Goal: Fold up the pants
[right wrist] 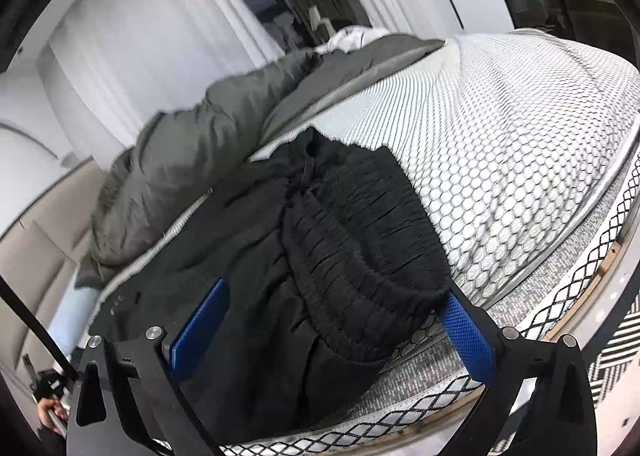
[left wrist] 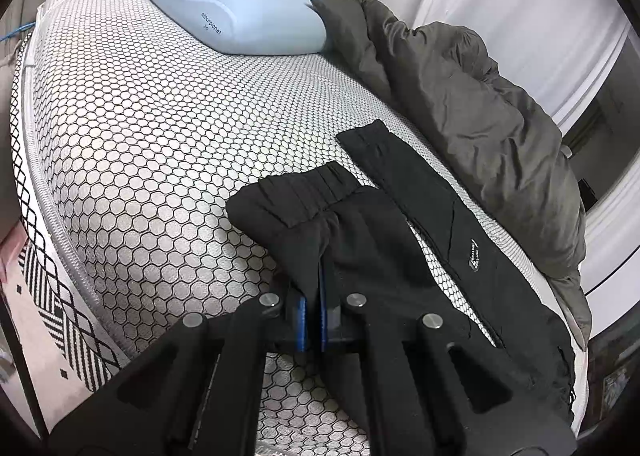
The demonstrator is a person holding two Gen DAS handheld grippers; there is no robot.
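Your left gripper (left wrist: pixel 313 296) points forward and downward over the white mattress with a black honeycomb pattern (left wrist: pixel 152 144), its black arms drawn together so the two blue pads meet, pinching a bunched fold of the black fabric pants (left wrist: pixel 360 240) near one leg's elastic cuff. That cuff lies gathered just ahead of the pads, while the other leg runs flat toward the crumpled dark grey duvet (left wrist: pixel 472 96) along the far side. Your right gripper (right wrist: pixel 328 320) tilts downward at the mattress edge with its jaws spread wide; the blue ribbed pads (right wrist: pixel 466 336) stand on either side of the ribbed elastic waistband (right wrist: pixel 360 244), and whether either pad touches the cloth you cannot tell from this view, though nothing is clamped. The waistband sits heaped on the mattress near the edge, between those open fingers. A pale blue contoured foam pillow (left wrist: pixel 228 4) rests at the head of the mattress and reads "cloudplanet" in dark letters, with a small mark beneath it that is too small to read. A small silver label (left wrist: pixel 474 258) on the flat pant leg carries writing that is illegible.
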